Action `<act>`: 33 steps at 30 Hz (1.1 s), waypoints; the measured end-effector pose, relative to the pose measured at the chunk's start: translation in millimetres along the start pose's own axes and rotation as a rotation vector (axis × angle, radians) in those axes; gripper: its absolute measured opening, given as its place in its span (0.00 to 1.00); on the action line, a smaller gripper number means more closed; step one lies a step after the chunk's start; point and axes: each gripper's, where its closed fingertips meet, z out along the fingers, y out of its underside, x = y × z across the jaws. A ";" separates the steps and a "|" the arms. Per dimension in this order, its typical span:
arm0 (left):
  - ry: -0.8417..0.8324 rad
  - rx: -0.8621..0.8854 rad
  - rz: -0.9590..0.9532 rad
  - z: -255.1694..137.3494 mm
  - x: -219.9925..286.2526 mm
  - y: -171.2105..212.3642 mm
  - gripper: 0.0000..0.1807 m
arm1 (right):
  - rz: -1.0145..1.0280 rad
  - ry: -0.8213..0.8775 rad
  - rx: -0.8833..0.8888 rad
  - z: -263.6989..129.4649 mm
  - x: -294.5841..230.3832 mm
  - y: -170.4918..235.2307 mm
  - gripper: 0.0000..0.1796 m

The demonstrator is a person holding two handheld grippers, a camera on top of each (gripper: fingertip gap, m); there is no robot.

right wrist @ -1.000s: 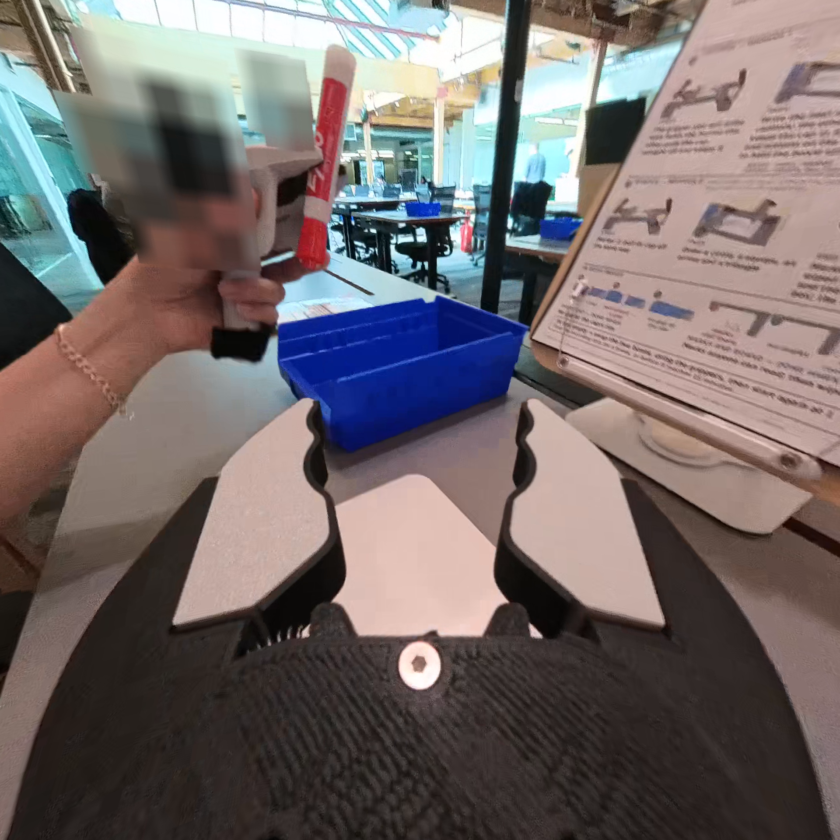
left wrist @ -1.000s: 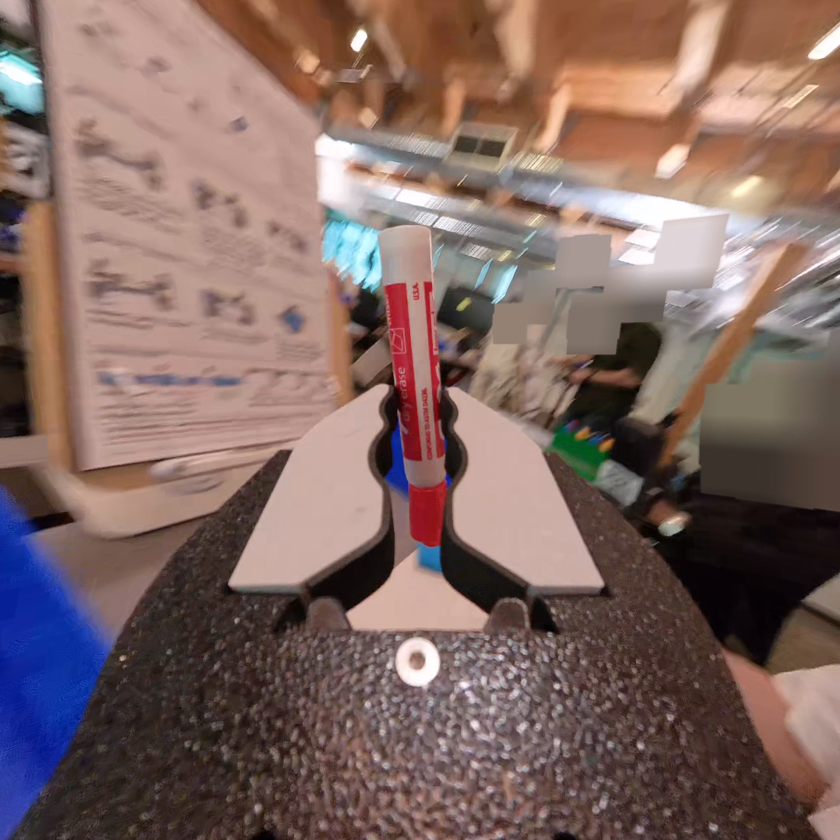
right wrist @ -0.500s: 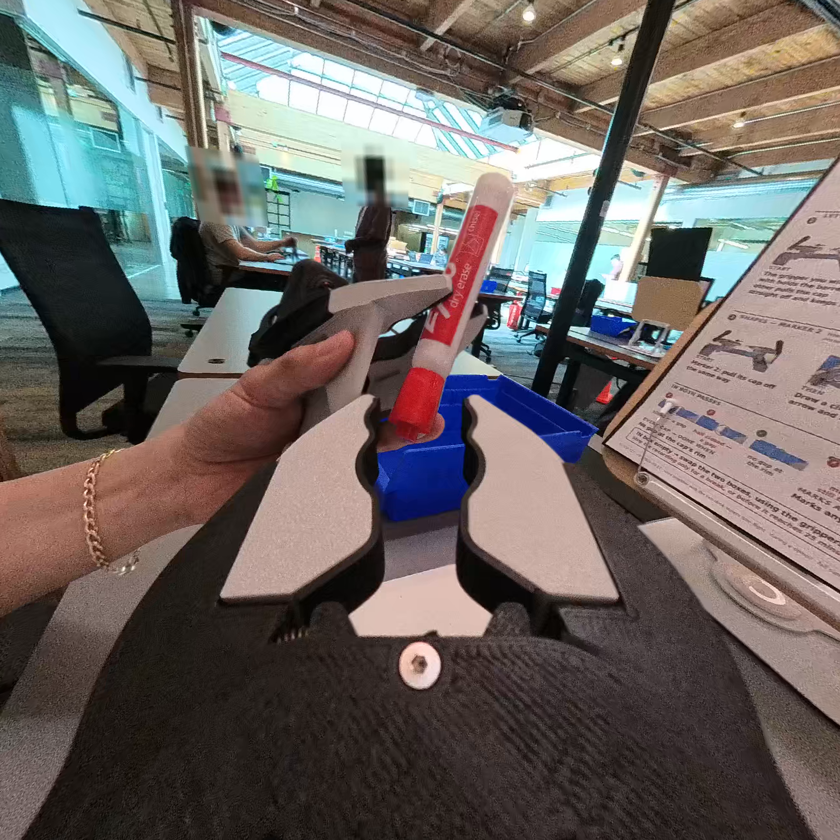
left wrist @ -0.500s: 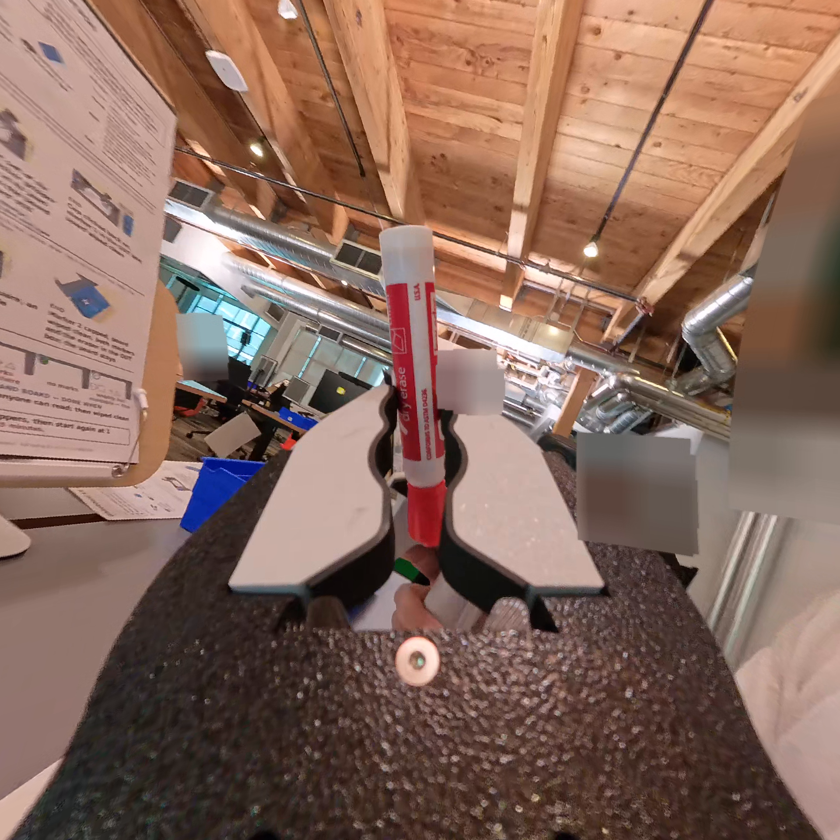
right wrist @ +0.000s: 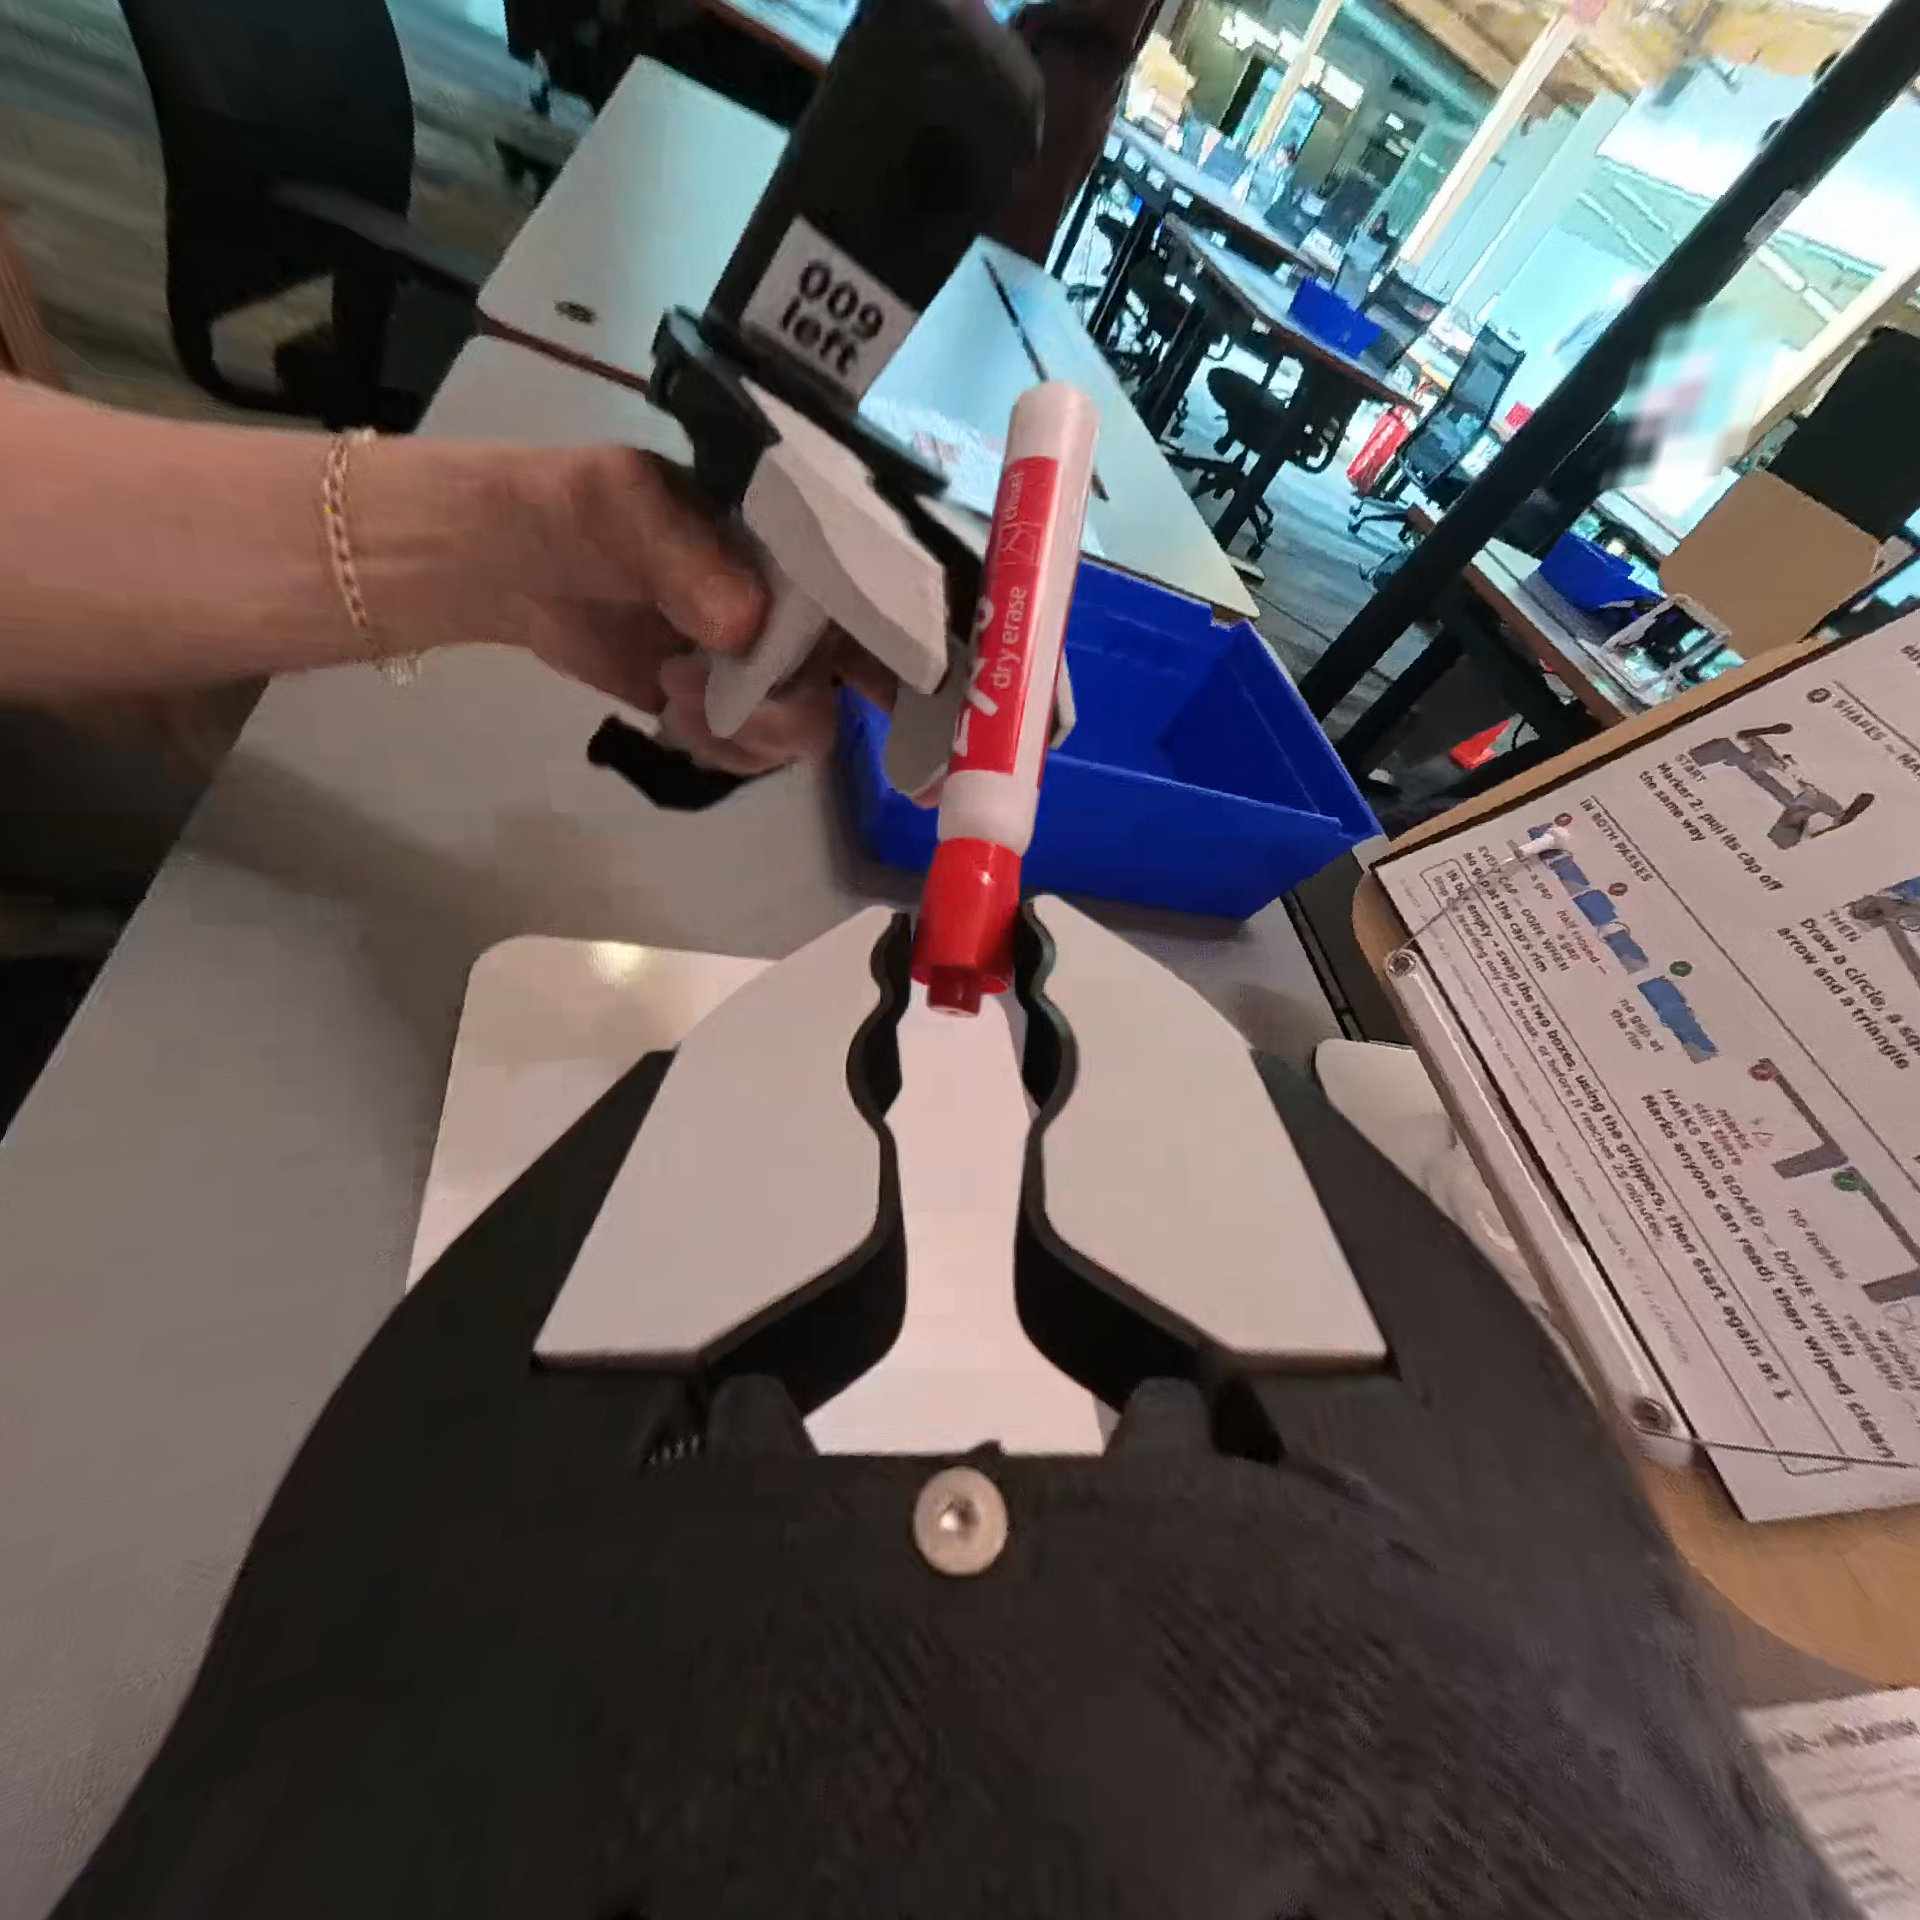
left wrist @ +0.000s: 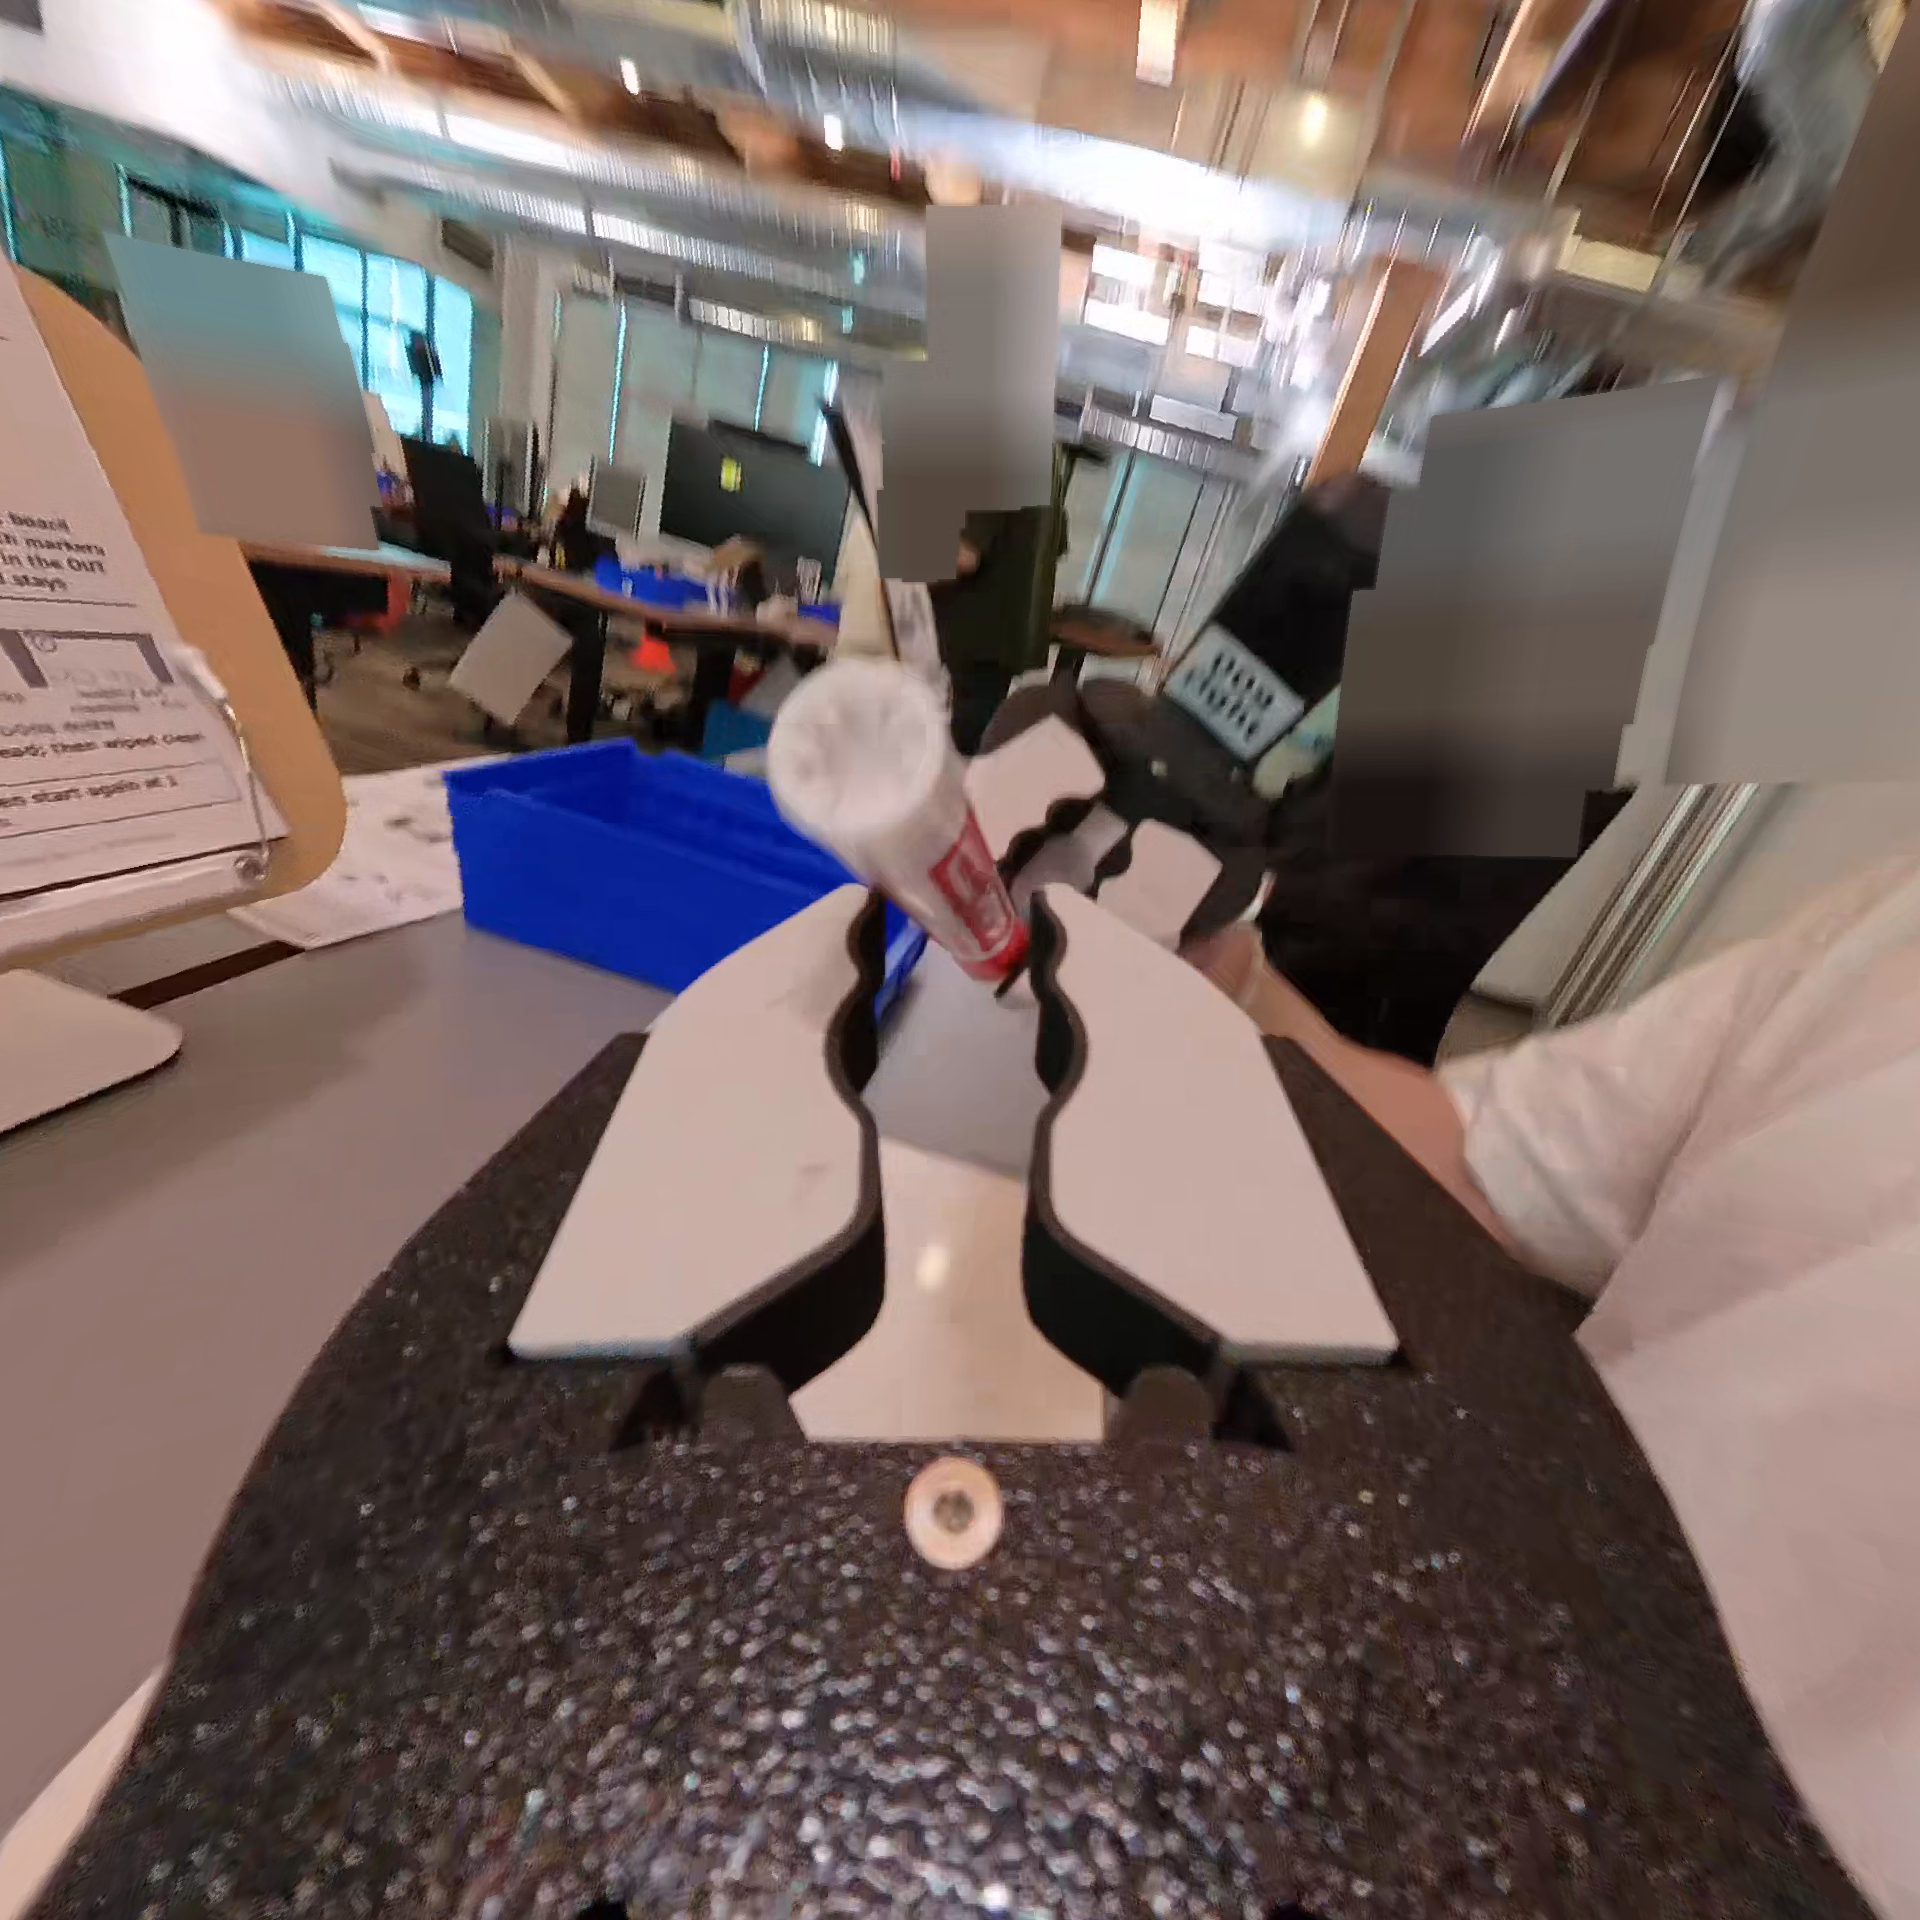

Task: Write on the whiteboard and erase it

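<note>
A red and white dry-erase marker (right wrist: 1013, 623) stands nearly upright above the table, red cap (right wrist: 964, 904) down. My left gripper (right wrist: 977, 727) is shut on the marker's labelled barrel. In the left wrist view the marker (left wrist: 904, 821) leans back toward the camera between my left gripper's (left wrist: 951, 920) tips. My right gripper (right wrist: 961, 925) is shut on the red cap from below. It shows beyond the marker in the left wrist view (left wrist: 1091, 842). A small whiteboard (right wrist: 540, 1039) lies flat on the grey table under the grippers; between my left fingers it shows as a glossy white patch (left wrist: 935, 1278).
A blue bin (right wrist: 1143, 790) stands on the table just behind the marker, also in the left wrist view (left wrist: 644, 842). An instruction sheet on a tilted wooden stand (right wrist: 1714, 1091) is at the right. A person's hand (right wrist: 582, 582) holds the left gripper. Desks and chairs fill the room behind.
My right gripper moved in under the marker and closed on its red cap. My left gripper swung down toward the table, and the marker now leans back in its grip.
</note>
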 end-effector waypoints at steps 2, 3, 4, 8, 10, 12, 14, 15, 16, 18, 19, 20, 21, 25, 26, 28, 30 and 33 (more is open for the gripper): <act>-0.010 -0.106 0.076 1.7 1.7 7.3 0.15 | -0.056 -0.032 -0.028 -3.8 -4.4 3.8 0.11; -0.014 -0.142 0.105 2.7 2.1 9.6 0.15 | -0.079 -0.058 -0.036 -4.6 -8.5 5.9 0.11; -0.009 -0.172 0.123 3.8 2.8 11.7 0.16 | -0.094 -0.077 -0.041 -4.9 -11.8 8.1 0.11; 0.048 -0.247 0.096 8.2 8.4 20.7 0.15 | -0.098 -0.087 -0.023 -6.9 -13.7 12.5 0.11; 0.067 -0.245 0.083 9.0 10.6 21.3 0.15 | -0.063 -0.106 0.001 -7.4 -15.9 12.7 0.11; 0.081 -0.238 0.071 9.1 12.1 20.8 0.15 | -0.047 -0.117 0.027 -8.0 -17.8 12.3 0.11; 0.097 -0.242 0.060 8.4 13.2 21.3 0.15 | -0.043 -0.103 0.049 -9.5 -15.5 11.4 0.11; 0.095 -0.233 0.060 8.0 12.9 20.2 0.16 | -0.037 -0.113 0.055 -10.6 -16.0 11.4 0.11; 0.092 -0.223 0.058 7.7 12.5 18.8 0.17 | -0.031 -0.102 0.073 -11.6 -14.2 9.7 0.11; 0.099 -0.224 0.049 6.7 13.5 18.4 0.17 | -0.020 -0.132 0.087 -12.7 -17.2 9.0 0.11; 0.105 -0.232 0.048 6.4 14.4 19.1 0.16 | -0.025 -0.130 0.080 -11.8 -17.2 10.3 0.11; 0.117 -0.242 0.052 6.5 16.6 20.1 0.15 | -0.032 -0.139 0.071 -10.5 -19.0 11.6 0.11; 0.128 -0.249 0.056 7.0 18.7 20.9 0.14 | -0.032 -0.153 0.059 -8.8 -21.1 13.0 0.11; 0.128 -0.306 0.072 4.0 18.6 25.6 0.13 | -0.015 -0.153 0.058 -8.3 -20.5 12.6 0.11; 0.120 -0.330 0.075 2.6 17.3 28.5 0.14 | -0.002 -0.160 0.059 -8.7 -20.8 12.3 0.11; 0.095 -0.334 0.083 2.0 14.0 29.6 0.16 | 0.023 -0.159 0.081 -8.8 -19.9 9.4 0.11; 0.103 -0.315 0.076 2.5 15.8 28.1 0.15 | 0.044 -0.165 0.108 -9.0 -19.9 5.8 0.11; 0.115 -0.294 0.061 3.1 17.7 26.8 0.12 | 0.060 -0.167 0.122 -7.9 -20.2 3.9 0.11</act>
